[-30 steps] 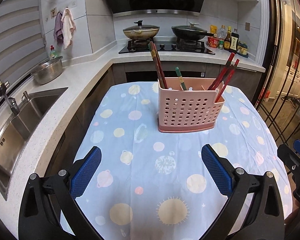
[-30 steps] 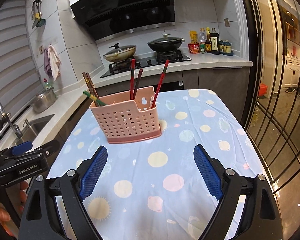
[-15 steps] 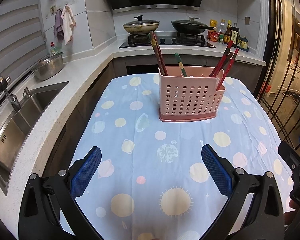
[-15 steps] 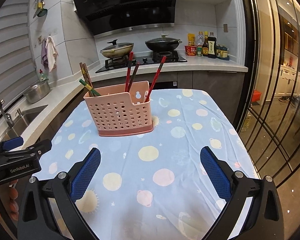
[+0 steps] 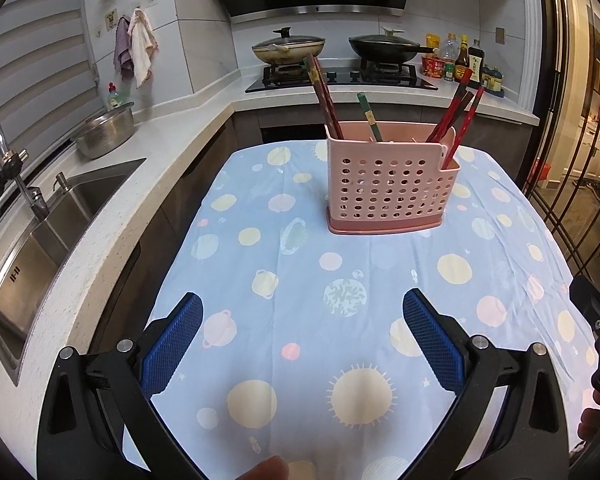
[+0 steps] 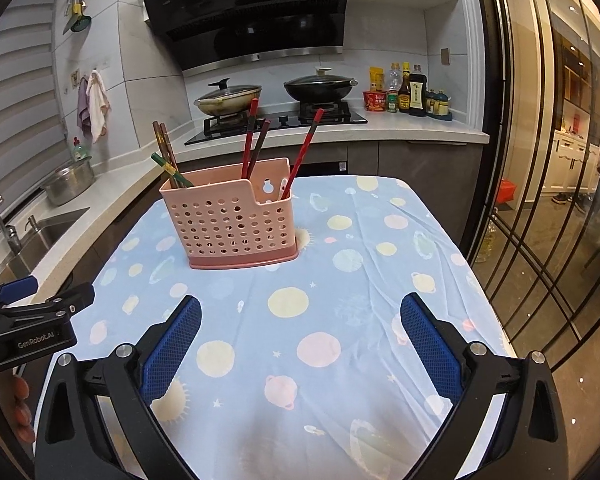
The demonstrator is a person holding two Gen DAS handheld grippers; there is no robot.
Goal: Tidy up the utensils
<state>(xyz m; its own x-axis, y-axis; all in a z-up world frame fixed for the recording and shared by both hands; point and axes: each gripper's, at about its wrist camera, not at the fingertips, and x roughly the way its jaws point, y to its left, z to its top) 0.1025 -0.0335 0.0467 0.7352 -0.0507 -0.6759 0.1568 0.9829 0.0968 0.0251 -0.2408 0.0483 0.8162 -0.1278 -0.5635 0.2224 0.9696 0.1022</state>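
A pink perforated utensil basket (image 5: 388, 188) (image 6: 236, 220) stands on the table with the blue planet-print cloth (image 5: 340, 280) (image 6: 340, 280). Brown chopsticks (image 5: 324, 96) (image 6: 165, 148) and a green one (image 5: 369, 117) (image 6: 168, 170) lean in its left part. Red chopsticks (image 5: 456, 108) (image 6: 304, 152) lean in its right part. My left gripper (image 5: 302, 312) hangs open over the near cloth, well short of the basket, nothing between its blue pads. My right gripper (image 6: 300, 314) is likewise open and empty; the left gripper's body (image 6: 24, 320) shows at its left.
A steel sink (image 5: 32, 248) and tap line the counter on the left, with a metal bowl (image 5: 106, 134) behind. Two lidded pans (image 5: 288, 46) sit on the hob beyond the table. Sauce bottles (image 6: 412, 92) stand at the back right. Glass doors (image 6: 540, 200) run along the right.
Both views have pulled back and tilted up a little, so the basket sits slightly farther off. The right gripper's pads have spread wider. The left gripper stays open.
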